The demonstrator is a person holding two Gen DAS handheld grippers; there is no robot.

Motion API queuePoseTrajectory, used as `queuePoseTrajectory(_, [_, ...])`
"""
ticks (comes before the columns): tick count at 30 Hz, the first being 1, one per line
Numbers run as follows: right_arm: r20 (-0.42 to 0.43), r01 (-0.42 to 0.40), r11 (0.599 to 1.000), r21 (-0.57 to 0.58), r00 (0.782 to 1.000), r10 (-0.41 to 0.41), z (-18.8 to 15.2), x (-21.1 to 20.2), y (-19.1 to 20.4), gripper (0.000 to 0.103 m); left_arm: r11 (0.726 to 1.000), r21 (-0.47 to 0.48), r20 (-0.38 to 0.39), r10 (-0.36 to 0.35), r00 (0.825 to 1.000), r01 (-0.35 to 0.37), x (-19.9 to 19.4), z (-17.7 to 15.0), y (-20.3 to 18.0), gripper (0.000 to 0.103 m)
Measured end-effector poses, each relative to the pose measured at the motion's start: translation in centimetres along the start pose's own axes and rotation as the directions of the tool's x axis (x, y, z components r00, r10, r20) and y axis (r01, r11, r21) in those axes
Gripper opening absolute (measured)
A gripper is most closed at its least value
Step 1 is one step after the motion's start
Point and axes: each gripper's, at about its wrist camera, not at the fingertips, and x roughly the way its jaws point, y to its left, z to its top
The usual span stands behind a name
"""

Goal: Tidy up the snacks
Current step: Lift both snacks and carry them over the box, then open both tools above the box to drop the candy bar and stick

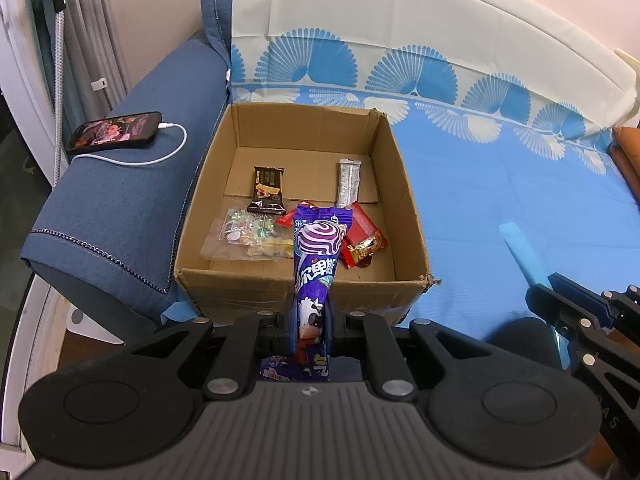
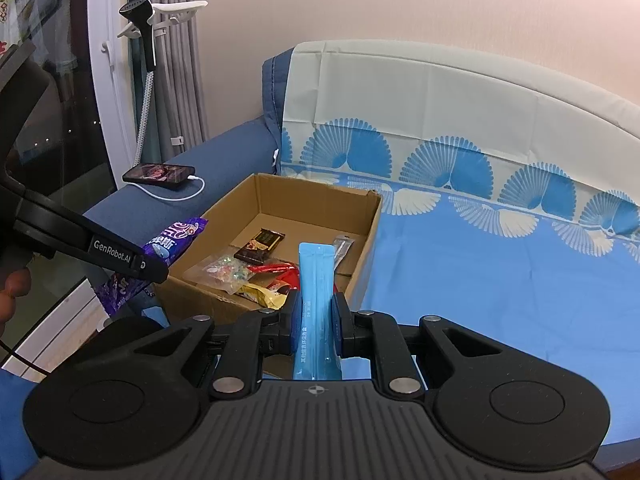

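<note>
One purple packet (image 1: 316,256); one blue sachet (image 2: 317,280); one box (image 1: 408,208)

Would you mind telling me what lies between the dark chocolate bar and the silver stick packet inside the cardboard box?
Only bare cardboard floor separates the dark chocolate bar from the silver stick packet; the left wrist view shows it.
</note>
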Motion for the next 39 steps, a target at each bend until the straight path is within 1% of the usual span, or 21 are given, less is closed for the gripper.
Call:
queuePoseTrajectory(11, [-0.033,0.000,1.000,-0.012,0.999,0.000,0.2,1.1,0.4,0.017,1.000,-0.020,-0.016,0.002,1.000,-0.003,1.2,0.7,0.5,0.014])
queuePoseTrajectory(22, [-0.061,0.006,1.000,-0.017,0.998,-0.006,1.5,3.4,0.7,0.017,1.000,-0.031,-0.045,0.000,0.999,-0.001,3.4,1.9,1.4,0.014])
queuePoseTrajectory(29, [-0.083,-0.016,0.999,-0.027,0.996,0.014,2.8,6.5,1.1,0.017,0.999,-0.041,-0.054,0.008,0.999,-0.010,5.3,3.8,2.2,0.014])
queuePoseTrajectory(39, [-0.095,-0.053,0.998,-0.017,0.994,0.052,5.4,12.4,1.3,0.017,0.998,-0.058,-0.071,0.028,0.997,-0.032,9.3,7.3,3.3,0.014])
